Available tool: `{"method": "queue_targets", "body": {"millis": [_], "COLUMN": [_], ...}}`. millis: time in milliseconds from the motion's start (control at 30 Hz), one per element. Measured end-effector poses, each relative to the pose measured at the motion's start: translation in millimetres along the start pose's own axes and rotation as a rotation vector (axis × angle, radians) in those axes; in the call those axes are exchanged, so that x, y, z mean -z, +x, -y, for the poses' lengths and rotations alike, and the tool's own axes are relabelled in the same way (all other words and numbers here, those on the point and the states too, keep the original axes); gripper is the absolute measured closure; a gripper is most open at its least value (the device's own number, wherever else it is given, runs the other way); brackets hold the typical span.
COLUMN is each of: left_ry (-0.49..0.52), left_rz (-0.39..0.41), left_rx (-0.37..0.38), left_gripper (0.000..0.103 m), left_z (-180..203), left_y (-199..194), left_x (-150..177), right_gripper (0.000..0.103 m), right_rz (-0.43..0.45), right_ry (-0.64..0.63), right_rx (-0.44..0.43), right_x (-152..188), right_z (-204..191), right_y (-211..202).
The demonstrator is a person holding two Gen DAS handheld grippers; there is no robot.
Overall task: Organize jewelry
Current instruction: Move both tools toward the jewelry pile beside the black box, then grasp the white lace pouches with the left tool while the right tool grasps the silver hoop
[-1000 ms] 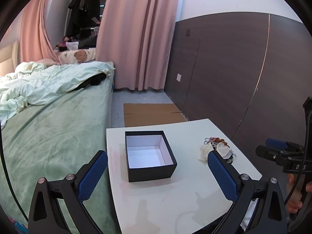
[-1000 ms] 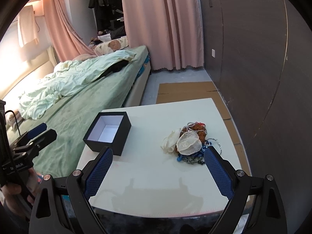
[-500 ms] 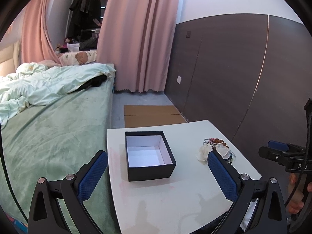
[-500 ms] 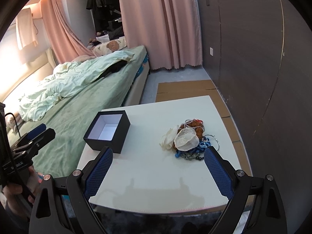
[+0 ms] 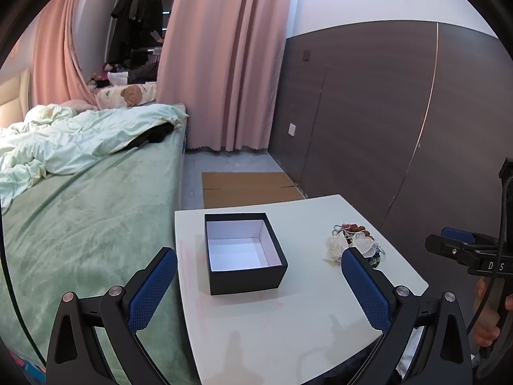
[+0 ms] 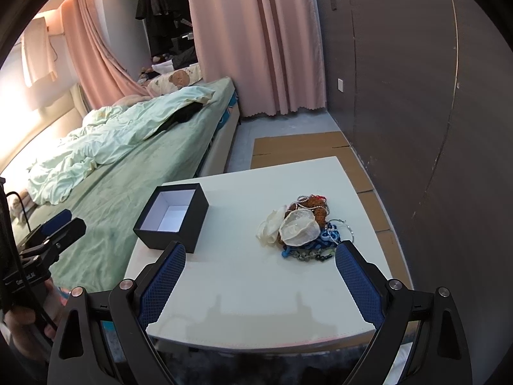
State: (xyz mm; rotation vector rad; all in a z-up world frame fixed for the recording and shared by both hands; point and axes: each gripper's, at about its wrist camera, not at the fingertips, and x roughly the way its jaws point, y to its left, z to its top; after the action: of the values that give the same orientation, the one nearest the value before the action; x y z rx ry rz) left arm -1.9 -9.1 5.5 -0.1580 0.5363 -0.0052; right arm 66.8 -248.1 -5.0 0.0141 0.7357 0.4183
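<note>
An open black box with a white inside stands empty on the left of the white table; it also shows in the right wrist view. A heap of jewelry with white shell-like pieces, brown beads and blue chains lies on the table's right; in the left wrist view the heap sits beside my right finger. My left gripper is open and empty, above the table's near edge facing the box. My right gripper is open and empty, short of the heap.
A green bed with a rumpled pale duvet runs along the table's left side. A dark panelled wall stands to the right. Flattened cardboard lies on the floor beyond the table. Pink curtains hang at the back.
Both grippers have shifted slightly; the right wrist view has drawn a little back and up from the table. Nothing on the table has moved.
</note>
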Motion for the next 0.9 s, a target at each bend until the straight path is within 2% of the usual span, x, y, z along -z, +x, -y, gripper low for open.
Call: {"method": "queue_targets", "body": {"millis": [300, 500, 833, 900], "left_ry": [0.011, 0.001, -0.016, -0.020], "left_rz": [0.003, 0.008, 0.000, 0.003], "left_rx": [0.000, 0.014, 0.087, 0.110], "left_gripper": [0.001, 0.001, 0.001, 0.001], "left_z": [0, 2, 19, 24], "left_y": [-1, 2, 25, 29], "left_x": [0, -4, -13, -15], "right_gripper": [0.008, 0.008, 0.008, 0.014], "right_rz": [0.010, 0.015, -0.006, -0.026], "right_ry": [0.000, 0.035, 0.199, 0.242], "right_rx": [0.016, -0.005, -0.041, -0.049], "right_x": [-4, -8, -19, -20], "right_z": [5, 16, 52, 60], "right_y": [-3, -4, 9, 15]}}
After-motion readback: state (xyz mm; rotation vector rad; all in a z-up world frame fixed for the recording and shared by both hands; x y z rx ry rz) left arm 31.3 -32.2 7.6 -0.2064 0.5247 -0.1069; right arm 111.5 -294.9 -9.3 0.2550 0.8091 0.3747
